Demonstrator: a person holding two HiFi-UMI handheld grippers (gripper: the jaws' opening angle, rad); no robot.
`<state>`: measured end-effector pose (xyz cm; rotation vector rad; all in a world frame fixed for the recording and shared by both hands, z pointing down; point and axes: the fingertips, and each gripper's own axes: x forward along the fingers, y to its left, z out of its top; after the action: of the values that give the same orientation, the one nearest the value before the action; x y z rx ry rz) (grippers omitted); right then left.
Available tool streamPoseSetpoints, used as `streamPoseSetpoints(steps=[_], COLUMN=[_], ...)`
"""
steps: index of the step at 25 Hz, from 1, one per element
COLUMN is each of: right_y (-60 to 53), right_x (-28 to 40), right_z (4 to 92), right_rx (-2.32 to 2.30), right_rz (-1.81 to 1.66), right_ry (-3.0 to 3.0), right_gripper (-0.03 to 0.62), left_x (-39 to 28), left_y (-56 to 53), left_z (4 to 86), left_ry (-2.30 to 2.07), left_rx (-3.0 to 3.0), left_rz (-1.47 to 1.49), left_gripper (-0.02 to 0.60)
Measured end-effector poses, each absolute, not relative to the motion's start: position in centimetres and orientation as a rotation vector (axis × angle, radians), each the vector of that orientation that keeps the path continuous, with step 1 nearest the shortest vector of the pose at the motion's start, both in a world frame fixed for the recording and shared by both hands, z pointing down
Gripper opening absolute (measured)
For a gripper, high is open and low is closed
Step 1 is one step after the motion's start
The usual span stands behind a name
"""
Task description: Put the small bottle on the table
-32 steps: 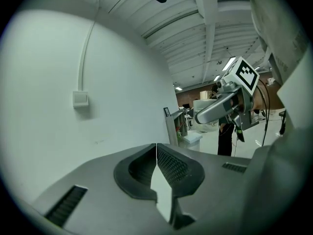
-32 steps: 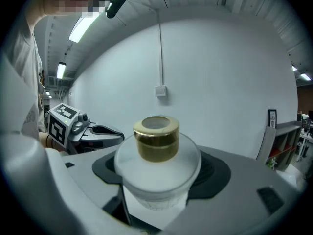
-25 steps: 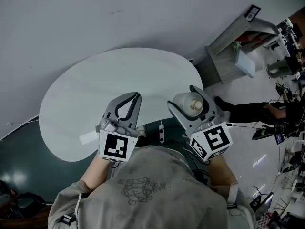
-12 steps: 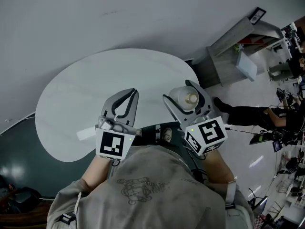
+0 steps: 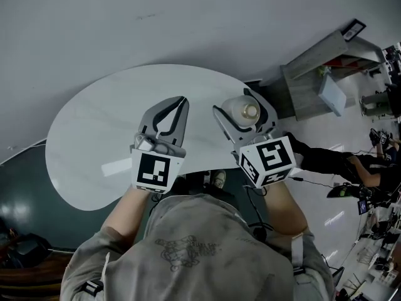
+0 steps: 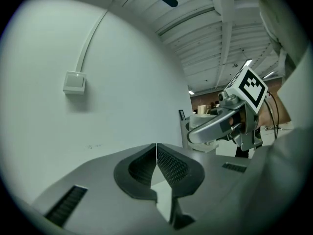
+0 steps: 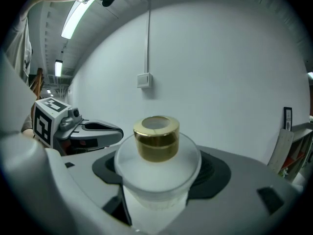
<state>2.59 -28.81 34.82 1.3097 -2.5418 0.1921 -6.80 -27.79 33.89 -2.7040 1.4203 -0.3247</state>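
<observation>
A small frosted white bottle (image 7: 157,166) with a gold cap (image 7: 156,137) sits between the jaws of my right gripper (image 7: 159,173), which is shut on it. In the head view the small bottle (image 5: 242,113) is held in the right gripper (image 5: 244,113) over the right edge of the white oval table (image 5: 106,130). My left gripper (image 5: 177,103) hangs above the table's near middle, jaws shut with nothing between them; the left gripper view shows its pads (image 6: 168,168) touching at the tips (image 6: 156,146).
A pale wall lies beyond the table, with a switch box (image 6: 74,82) and a cable run. A grey shelf unit (image 5: 313,74) stands at the right. Dark floor (image 5: 19,187) lies left of the table, cluttered floor at far right.
Both grippers have moved a little forward over the table. The bottle stays held in the right gripper. The left gripper stays shut.
</observation>
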Motion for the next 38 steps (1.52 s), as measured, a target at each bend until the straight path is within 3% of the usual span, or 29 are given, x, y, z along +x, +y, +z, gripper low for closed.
streamPoseSetpoints(steps=[18,38], right_y=[-39.8,-43.0], right_x=[1.0,-0.3], right_z=[46.6,63.1], right_rx=[1.345,1.281], right_rz=[0.28,0.367], right_ry=[-2.449,-2.298], right_gripper=[0.342,0.342], left_x=[-6.0,-5.6], left_y=[-36.4,-38.3], left_z=[42.3,55.3], left_ry=[1.43,1.514], left_rx=[-2.764,-2.895], left_rz=[-0.51,-0.706], left_gripper=[0.02,0.02])
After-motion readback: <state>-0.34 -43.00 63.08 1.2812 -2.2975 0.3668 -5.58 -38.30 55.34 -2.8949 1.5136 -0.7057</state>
